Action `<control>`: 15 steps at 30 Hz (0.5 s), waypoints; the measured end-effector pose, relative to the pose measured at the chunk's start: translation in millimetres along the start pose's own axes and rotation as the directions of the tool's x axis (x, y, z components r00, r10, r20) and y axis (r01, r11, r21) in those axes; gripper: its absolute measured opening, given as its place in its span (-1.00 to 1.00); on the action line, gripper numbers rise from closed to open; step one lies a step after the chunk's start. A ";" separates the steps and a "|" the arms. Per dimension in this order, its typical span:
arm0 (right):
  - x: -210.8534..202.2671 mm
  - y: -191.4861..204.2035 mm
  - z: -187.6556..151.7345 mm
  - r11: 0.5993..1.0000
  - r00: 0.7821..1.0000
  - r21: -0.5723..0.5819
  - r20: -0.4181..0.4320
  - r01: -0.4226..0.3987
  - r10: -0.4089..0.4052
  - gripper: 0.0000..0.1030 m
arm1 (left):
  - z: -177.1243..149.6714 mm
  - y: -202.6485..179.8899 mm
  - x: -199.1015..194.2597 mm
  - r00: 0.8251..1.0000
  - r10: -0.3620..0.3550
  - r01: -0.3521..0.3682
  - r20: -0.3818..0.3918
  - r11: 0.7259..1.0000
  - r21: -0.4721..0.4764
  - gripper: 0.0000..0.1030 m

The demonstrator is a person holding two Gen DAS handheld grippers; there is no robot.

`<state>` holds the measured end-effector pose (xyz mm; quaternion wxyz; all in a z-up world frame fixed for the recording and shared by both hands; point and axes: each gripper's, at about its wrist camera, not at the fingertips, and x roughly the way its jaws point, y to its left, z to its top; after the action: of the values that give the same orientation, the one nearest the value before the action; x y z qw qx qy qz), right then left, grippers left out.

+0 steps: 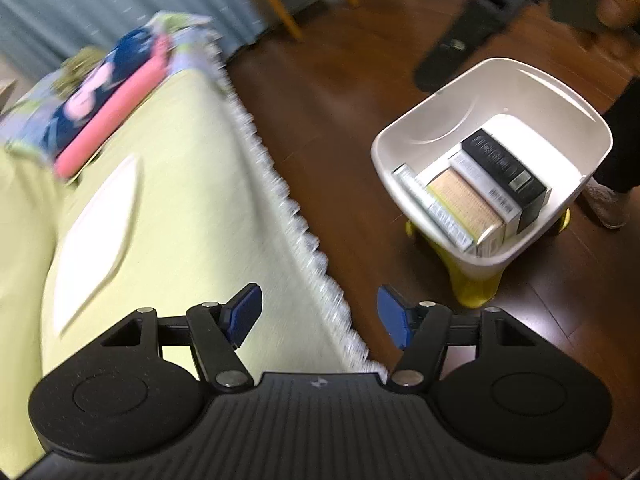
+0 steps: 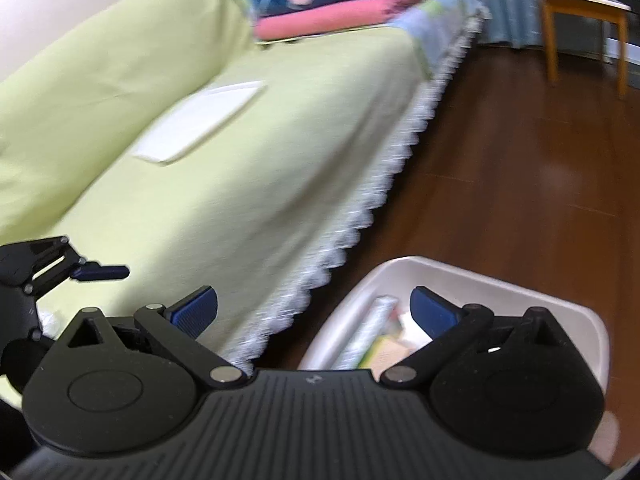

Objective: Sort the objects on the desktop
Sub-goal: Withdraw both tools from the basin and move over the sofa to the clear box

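Although several boxes already stand packed side by side in the bin on the floor, sorting appears mostly done rather than finished: one flat white item lies on the green cover, well apart from the bin. The left gripper and right gripper both have fingers spread, holding nothing. Motion blur smears the folded cloth pile. The white item's identity cannot be determined. The right gripper hides part of the bin's contents.
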<state>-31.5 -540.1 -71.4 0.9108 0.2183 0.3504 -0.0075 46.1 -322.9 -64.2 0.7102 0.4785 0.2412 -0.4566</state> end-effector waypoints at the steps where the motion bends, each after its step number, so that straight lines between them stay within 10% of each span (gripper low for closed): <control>1: 1.1 10.7 -2.9 1.000 1.000 -0.015 -0.003 -0.016 0.016 0.97 | -9.7 4.2 -8.3 1.000 0.018 -0.018 -0.007 1.000 -0.021 0.30; 8: 17.3 92.4 -12.7 0.985 0.987 -0.068 -0.050 -0.157 0.154 0.97 | -97.9 48.6 -74.6 0.977 0.181 -0.199 -0.112 0.964 -0.175 0.32; 15: 36.1 181.2 -8.8 0.949 0.955 -0.119 -0.094 -0.293 0.283 0.97 | -175.4 91.6 -107.9 0.959 0.180 -0.248 -0.218 0.908 -0.338 0.33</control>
<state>20.3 -367.7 -29.3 0.9005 0.2067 0.3488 0.1569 92.9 -108.5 -12.7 0.8070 0.4026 0.3309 -0.2777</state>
